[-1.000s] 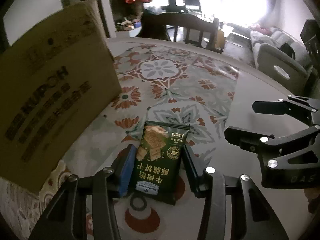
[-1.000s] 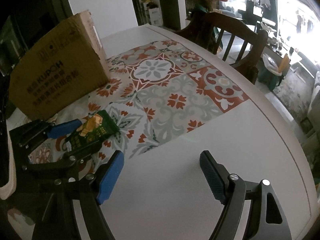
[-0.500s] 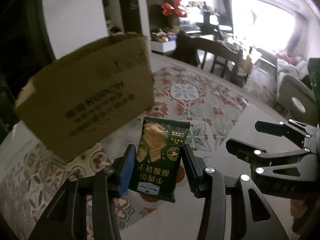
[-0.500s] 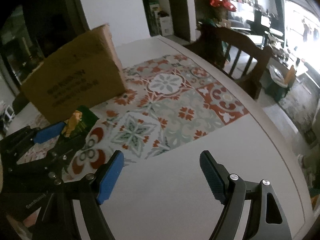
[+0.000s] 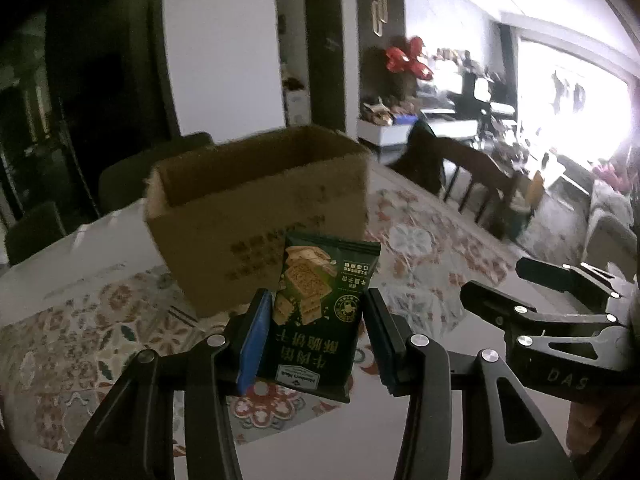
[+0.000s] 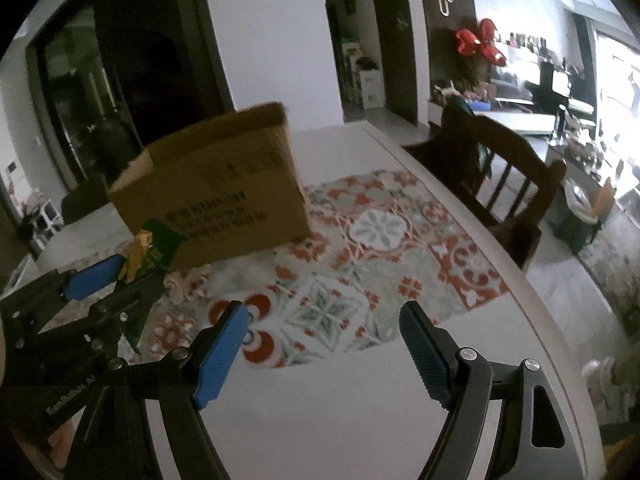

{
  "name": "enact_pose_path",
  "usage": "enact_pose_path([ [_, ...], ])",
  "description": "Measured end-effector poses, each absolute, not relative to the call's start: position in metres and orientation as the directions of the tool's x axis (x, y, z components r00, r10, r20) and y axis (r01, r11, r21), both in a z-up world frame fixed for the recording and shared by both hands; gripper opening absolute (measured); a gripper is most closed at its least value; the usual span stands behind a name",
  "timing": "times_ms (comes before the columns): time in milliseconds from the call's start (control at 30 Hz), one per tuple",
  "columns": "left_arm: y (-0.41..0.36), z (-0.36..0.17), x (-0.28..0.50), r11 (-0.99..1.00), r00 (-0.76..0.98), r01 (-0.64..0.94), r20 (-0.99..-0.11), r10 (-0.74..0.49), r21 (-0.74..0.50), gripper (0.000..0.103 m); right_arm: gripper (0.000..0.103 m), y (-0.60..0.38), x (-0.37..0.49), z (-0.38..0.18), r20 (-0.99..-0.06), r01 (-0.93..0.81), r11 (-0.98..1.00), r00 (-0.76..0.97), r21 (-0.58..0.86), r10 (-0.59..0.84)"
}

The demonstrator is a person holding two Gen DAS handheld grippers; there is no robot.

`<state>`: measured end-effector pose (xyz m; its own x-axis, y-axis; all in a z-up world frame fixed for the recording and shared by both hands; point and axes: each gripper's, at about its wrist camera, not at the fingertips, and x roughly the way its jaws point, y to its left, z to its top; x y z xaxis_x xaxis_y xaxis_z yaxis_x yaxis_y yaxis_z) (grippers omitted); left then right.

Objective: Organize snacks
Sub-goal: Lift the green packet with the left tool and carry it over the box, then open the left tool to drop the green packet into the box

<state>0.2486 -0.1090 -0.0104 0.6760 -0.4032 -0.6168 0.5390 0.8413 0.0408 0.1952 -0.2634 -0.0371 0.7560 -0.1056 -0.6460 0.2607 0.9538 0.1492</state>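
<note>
Left gripper (image 5: 316, 332) clamps green cracker packet (image 5: 320, 312) upright above patterned table (image 5: 420, 256), in front of open cardboard box (image 5: 256, 204); right gripper (image 6: 324, 352) jaws apart, nothing between, over table.

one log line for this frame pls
left tool: shut on packet, off table | right tool: open, empty | box: open, ahead
</note>
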Motion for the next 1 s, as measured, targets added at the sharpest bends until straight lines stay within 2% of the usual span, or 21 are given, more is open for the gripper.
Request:
enact_pose_path([
  [433,-0.082,0.041,0.272,0.907,0.776,0.422,-0.522,-0.354,0.013,0.046,0.079,-0.253,0.225,0.022,-0.525,0.187,0.974,0.846,0.125,-0.095],
  [733,-0.081,0.061,0.308,0.928,0.798,0.373,-0.506,-0.327,-0.011,0.046,0.079,-0.252,0.264,0.05,-0.471,0.15,0.983,0.878,0.102,-0.085],
  [1000,-0.088,0.066,0.355,0.939,0.787,0.341,-0.536,-0.305,-0.033,0.046,0.079,-0.251,0.3,0.059,-0.456,0.117,0.991,0.886,0.063,-0.076],
])
